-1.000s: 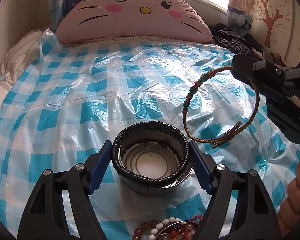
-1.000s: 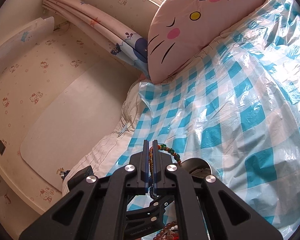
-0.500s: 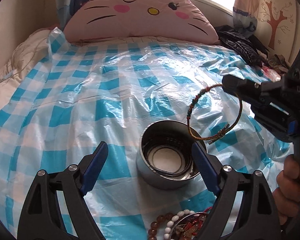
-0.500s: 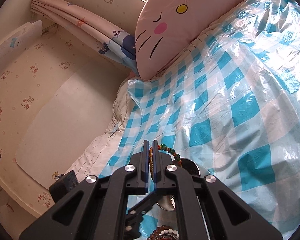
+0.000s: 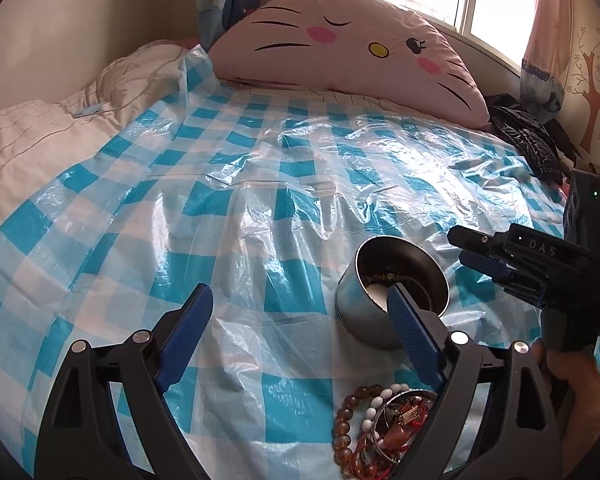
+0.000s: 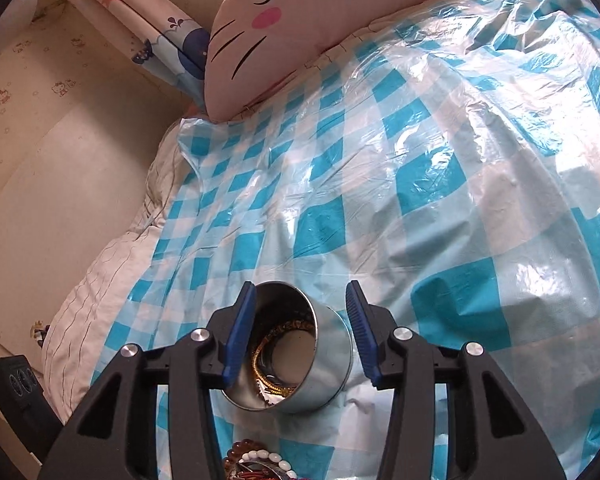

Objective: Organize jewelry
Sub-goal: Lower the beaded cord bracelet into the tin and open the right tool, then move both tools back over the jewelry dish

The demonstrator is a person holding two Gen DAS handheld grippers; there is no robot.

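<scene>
Right tool (image 6: 300,330) now gapes wide and empty; the cord bracelet (image 6: 278,332) it pinched a moment ago lies coiled in the steel tin (image 6: 324,376). Left tool (image 5: 300,320), wide open, has swung left, tin at its 2 o'clock, bead pile (image 5: 374,420) at 5.

Sheet on the bed (image 5: 204,208): blue and white checks, glossy clear plastic
Cat pillow (image 5: 340,44): pale pink, black whiskers, yellow nose, rosy cheeks
Tin (image 5: 356,312): silver steel
Cord bracelet (image 6: 288,326): gold and dark, inside the tin
Bead strands (image 5: 364,408): amber-brown, white, red
Hand-held gripper fingers (image 5: 188,328): blue pads, black frames
Curtain (image 6: 184,48): blue and white print
</scene>
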